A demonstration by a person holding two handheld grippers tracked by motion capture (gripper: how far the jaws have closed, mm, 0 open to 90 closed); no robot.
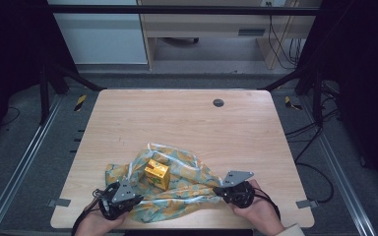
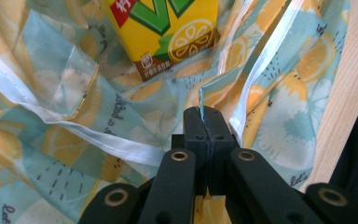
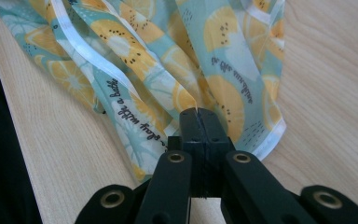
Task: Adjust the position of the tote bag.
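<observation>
A teal cloth with an orange-slice print (image 1: 187, 189) lies crumpled near the table's front edge. A yellow drink carton (image 1: 157, 174) stands on its middle. My left gripper (image 1: 128, 192) is shut on the cloth's near-left part; in the left gripper view its jaws pinch a fold of cloth (image 2: 121, 116) just below the carton (image 2: 168, 32). My right gripper (image 1: 226, 189) is shut on the cloth's right corner; the right gripper view shows the cloth (image 3: 168, 70) bunched between the closed jaws (image 3: 199, 114).
The wooden table (image 1: 177, 118) has a round grey cable cap (image 1: 218, 103) at the back. Metal rails and cables run along both sides of the table. Bare wood (image 3: 335, 93) lies to the right of the cloth.
</observation>
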